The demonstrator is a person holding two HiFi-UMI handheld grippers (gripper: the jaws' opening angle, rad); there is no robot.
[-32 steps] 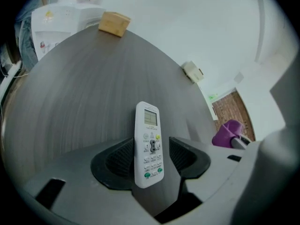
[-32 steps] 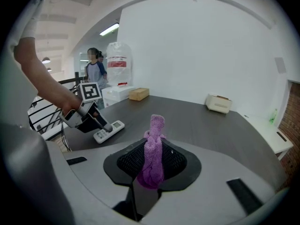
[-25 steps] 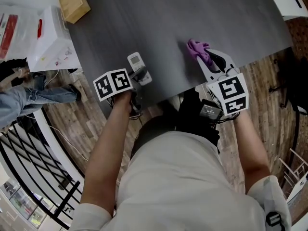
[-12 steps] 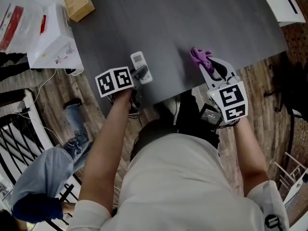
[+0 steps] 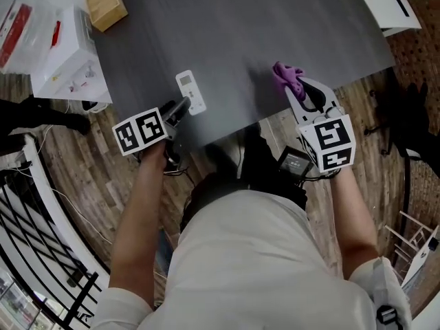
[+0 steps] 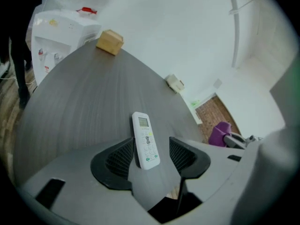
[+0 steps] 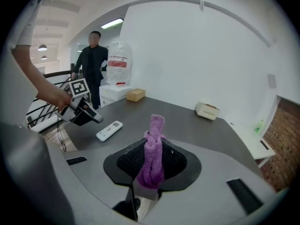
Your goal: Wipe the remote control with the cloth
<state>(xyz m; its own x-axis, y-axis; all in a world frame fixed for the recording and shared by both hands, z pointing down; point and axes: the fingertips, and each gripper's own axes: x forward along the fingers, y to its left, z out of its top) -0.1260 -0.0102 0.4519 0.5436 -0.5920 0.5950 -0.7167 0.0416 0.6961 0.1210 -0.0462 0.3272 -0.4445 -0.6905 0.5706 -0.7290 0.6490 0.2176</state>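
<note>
left gripper [image 5: 181,106] gaping, right gripper [image 7: 152,165] pinching cloth [image 7: 156,130]

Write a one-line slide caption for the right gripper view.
Right gripper shut on a purple cloth; on the table beyond, a white remote control lies near the left gripper.

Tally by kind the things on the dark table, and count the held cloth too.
remote: 1
cloth: 1
boxes: 2, tan box and cream box
Total: 4
</note>
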